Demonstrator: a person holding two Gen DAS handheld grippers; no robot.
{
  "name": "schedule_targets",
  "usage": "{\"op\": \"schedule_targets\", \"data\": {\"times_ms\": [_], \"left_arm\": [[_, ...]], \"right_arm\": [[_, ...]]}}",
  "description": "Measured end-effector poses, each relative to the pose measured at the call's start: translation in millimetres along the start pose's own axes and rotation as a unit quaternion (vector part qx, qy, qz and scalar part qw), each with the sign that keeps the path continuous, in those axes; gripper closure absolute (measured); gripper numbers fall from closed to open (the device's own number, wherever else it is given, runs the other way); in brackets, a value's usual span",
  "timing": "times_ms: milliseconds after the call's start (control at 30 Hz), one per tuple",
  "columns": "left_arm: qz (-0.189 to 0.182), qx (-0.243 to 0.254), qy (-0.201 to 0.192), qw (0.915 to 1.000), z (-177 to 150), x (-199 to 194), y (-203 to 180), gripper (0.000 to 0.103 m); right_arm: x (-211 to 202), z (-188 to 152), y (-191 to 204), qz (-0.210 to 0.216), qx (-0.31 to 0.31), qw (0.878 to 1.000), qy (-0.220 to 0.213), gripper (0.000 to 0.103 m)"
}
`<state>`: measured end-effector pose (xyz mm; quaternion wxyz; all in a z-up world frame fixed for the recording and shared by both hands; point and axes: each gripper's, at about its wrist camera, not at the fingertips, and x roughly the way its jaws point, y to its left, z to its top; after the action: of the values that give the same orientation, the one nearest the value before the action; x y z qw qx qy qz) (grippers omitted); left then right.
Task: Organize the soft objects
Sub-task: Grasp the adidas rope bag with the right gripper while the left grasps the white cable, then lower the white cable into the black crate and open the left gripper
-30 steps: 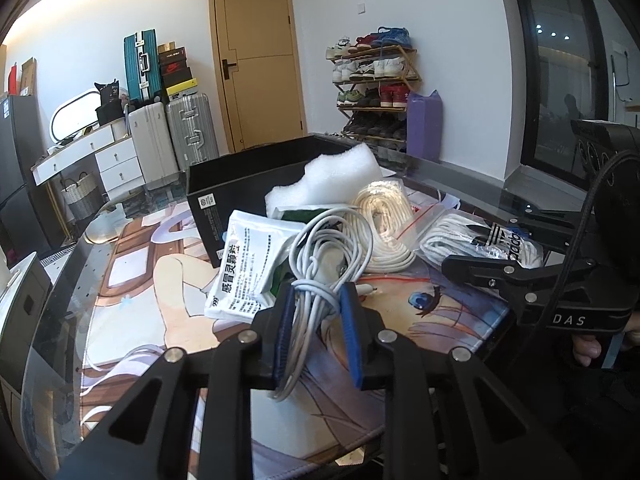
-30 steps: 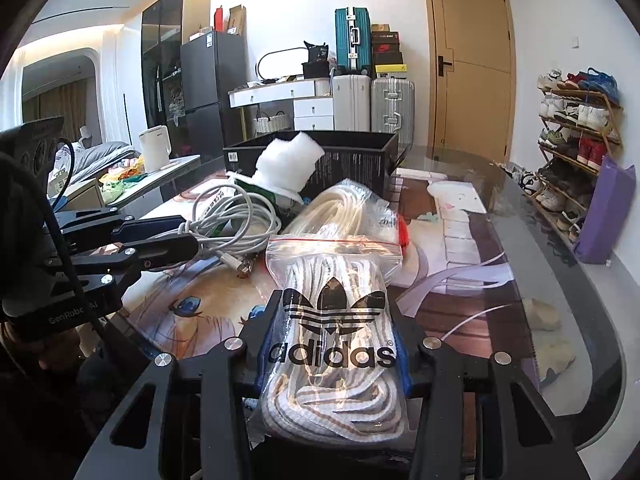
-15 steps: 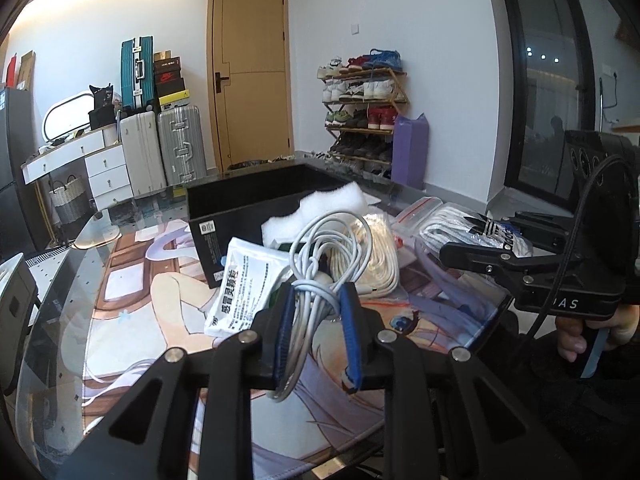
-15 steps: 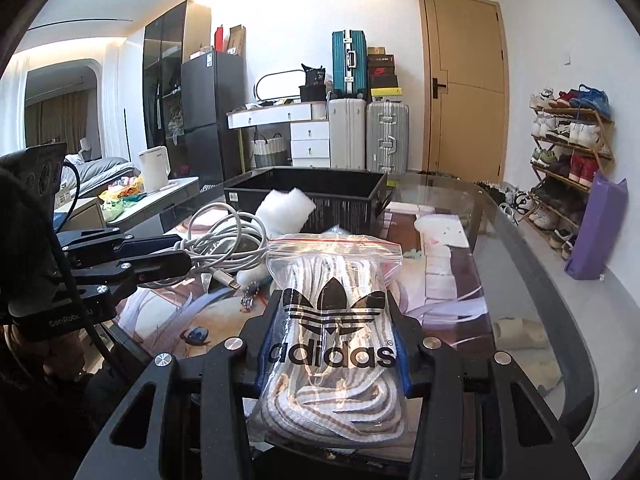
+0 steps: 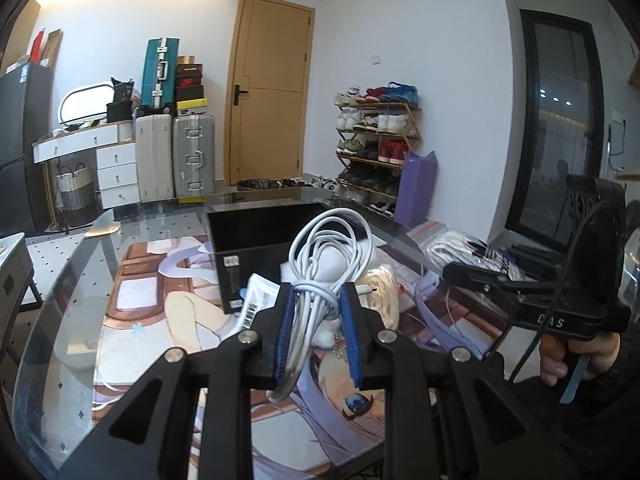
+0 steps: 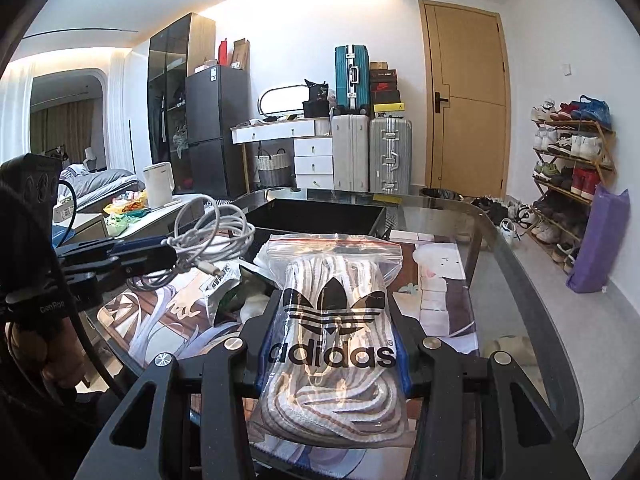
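The left gripper is clamped on a coiled white cable, held above the table just near of the black bin. The right gripper pinches a zip bag of striped cord, also in the air, near of the same bin. To do the carry well, each load should probably travel level over the near wall before release, the cable's dangling tail clearing the rim, and one load dropping at a time so they do not tangle.

Black bin open-topped, pile in front
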<state>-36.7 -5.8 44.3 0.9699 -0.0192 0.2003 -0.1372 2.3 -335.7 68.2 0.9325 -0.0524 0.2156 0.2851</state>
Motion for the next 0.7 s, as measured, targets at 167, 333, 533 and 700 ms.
{"op": "schedule_targets", "data": {"times_ms": [167, 333, 533, 700], "left_arm": [[0.023, -0.01, -0.006, 0.9997, 7, 1, 8, 0.082], [0.044, -0.01, -0.015, 0.9989, 16, 1, 12, 0.082], [0.075, -0.014, -0.022, 0.9969, 25, 6, 20, 0.082], [0.089, -0.016, -0.025, 0.9956, 31, 14, 26, 0.081]], "right_arm": [[6, 8, -2, 0.008, 0.0, 1.0, 0.002, 0.057], [13, 16, -2, 0.017, -0.006, 1.0, 0.002, 0.057], [22, 35, -3, 0.024, -0.012, 1.0, -0.005, 0.057], [34, 45, -4, 0.031, -0.008, 0.999, -0.004, 0.057]]}}
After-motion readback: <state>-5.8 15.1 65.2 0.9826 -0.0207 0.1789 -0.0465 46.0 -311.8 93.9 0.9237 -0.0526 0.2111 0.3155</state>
